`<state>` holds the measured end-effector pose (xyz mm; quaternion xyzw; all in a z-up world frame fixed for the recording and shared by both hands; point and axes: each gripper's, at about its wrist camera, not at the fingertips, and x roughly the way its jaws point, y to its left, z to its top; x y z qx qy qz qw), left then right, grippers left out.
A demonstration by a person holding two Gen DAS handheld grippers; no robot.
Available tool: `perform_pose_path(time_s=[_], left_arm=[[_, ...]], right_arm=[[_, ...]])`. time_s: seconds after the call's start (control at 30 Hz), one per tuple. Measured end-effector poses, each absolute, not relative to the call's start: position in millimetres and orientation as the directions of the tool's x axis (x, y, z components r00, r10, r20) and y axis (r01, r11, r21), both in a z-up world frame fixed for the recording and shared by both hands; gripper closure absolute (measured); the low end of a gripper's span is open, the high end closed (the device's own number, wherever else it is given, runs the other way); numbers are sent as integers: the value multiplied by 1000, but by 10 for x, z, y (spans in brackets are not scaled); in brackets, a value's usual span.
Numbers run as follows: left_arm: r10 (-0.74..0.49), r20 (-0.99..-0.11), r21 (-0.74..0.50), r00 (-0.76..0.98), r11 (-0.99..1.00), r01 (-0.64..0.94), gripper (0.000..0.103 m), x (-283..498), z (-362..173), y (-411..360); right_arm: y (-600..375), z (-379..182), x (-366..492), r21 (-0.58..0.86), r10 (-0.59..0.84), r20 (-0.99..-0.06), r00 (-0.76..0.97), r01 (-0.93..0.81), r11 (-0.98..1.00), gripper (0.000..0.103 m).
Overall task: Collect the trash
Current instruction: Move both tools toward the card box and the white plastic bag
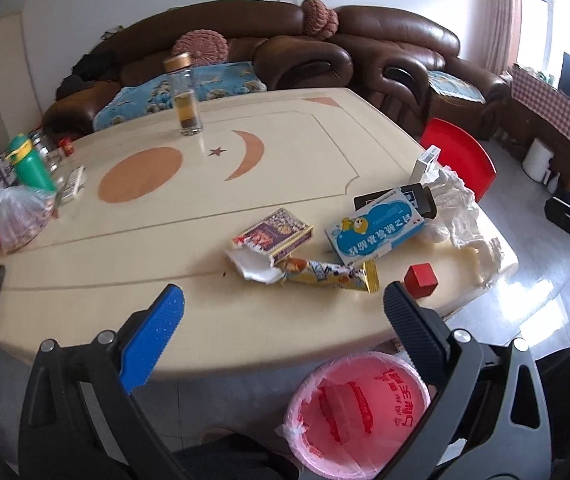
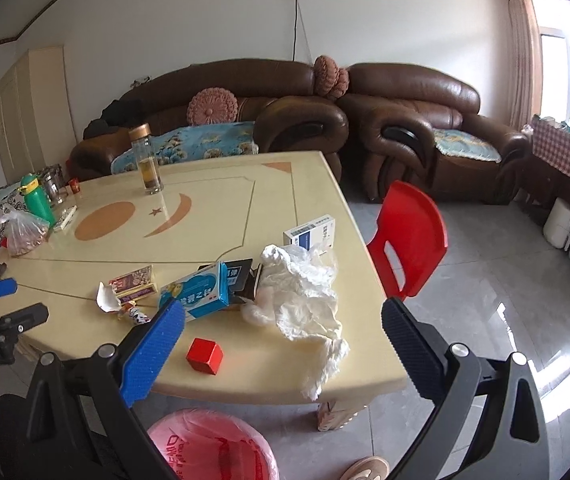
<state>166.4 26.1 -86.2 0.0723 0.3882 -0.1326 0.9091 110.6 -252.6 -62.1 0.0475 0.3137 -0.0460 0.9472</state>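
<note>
Right, both tools hung wide apart and empty over the near edge of the bench. The left hand-held gripper sat just short of the litter, and the right hand-held gripper hovered near the red block.

From the left view the trash lay in a loose cluster from twelve to two o'clock: a torn yellow snack wrapper touching a ripped-open purple carton, then a blue medicine box, then a crumpled white plastic bag spilling over the bench edge at two o'clock. The pink-lined bin waited on the floor at five o'clock, already holding something flat.

All of it looked feather-light. The wrapper seemed thin, slick and floppy, so pinching its bunched middle looked safest. The cartons looked stiff but crushable; closing across their narrow sides should hold. The bag would probably slither and trail, so a deep bite into its thickest folds looked wise.
</note>
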Motion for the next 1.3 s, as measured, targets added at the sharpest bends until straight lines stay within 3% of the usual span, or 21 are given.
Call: perform_pose_path(time_s=[0.6,0.9,1.3], left_arm=[[-231,-791,71,567,885,461,5,2652,-1216,139],[-300,-829,19,473,829,559,5,3104,-1412,104],[-335,-846,62,414,711,701,5,3292,-1651,-54]], right_arm=[[-2828,-1057,1793,35,23,-639,769,0,999,6],[-3077,-1366,1857,73,43,-683,729,10,997,6],[-2998,-1727,2010,59,71,-731,679,-41,997,6]])
